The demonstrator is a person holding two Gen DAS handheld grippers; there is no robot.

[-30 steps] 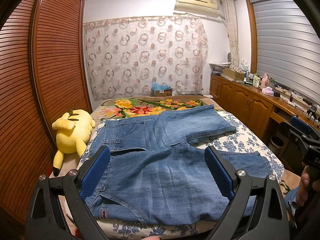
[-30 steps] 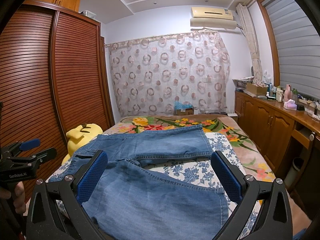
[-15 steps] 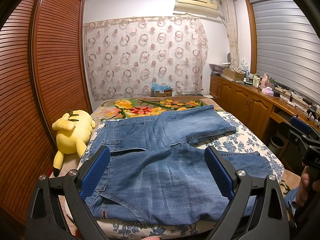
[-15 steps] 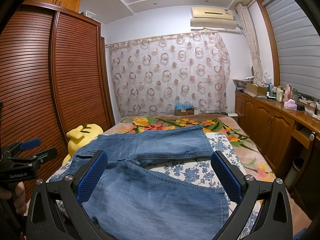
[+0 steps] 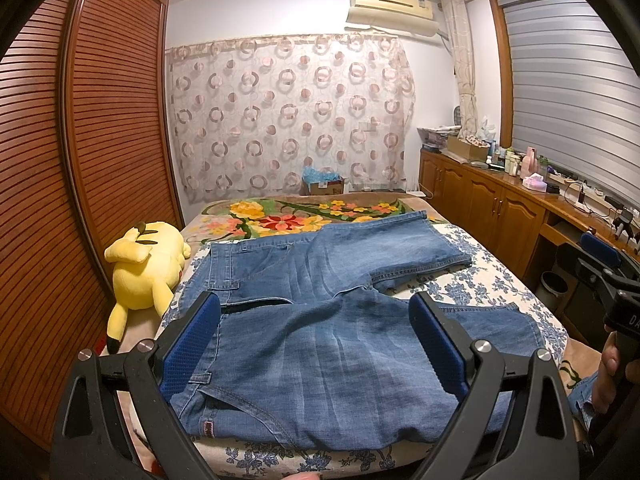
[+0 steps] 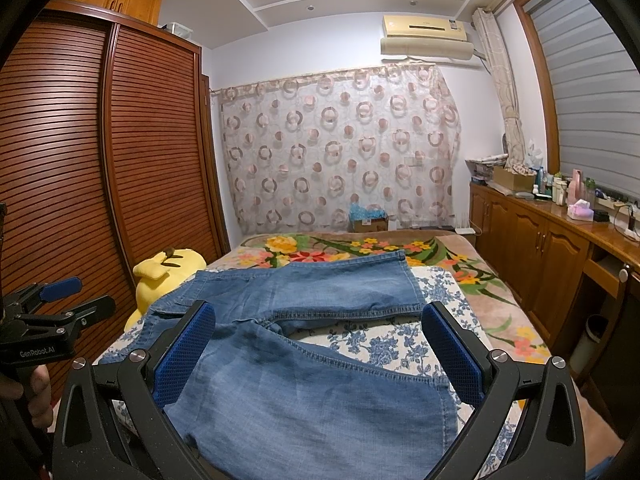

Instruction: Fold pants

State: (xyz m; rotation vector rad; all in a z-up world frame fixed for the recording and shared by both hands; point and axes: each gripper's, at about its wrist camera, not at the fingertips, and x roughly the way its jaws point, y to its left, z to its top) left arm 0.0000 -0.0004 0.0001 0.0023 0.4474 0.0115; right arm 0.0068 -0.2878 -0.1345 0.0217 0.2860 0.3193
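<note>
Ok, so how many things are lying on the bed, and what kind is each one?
Jeans: 1
Yellow plush toy: 1
Flowered blanket: 1
Total: 3

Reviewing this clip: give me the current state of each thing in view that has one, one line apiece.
Jeans: unfolded, spread flat on the bed, legs apart.
Left gripper: open, holding nothing.
Right gripper: open, holding nothing.
Yellow plush: lying beside the jeans at the bed's edge.
Window blind: lowered.
Curtain: drawn shut.
Wardrobe doors: shut.
</note>
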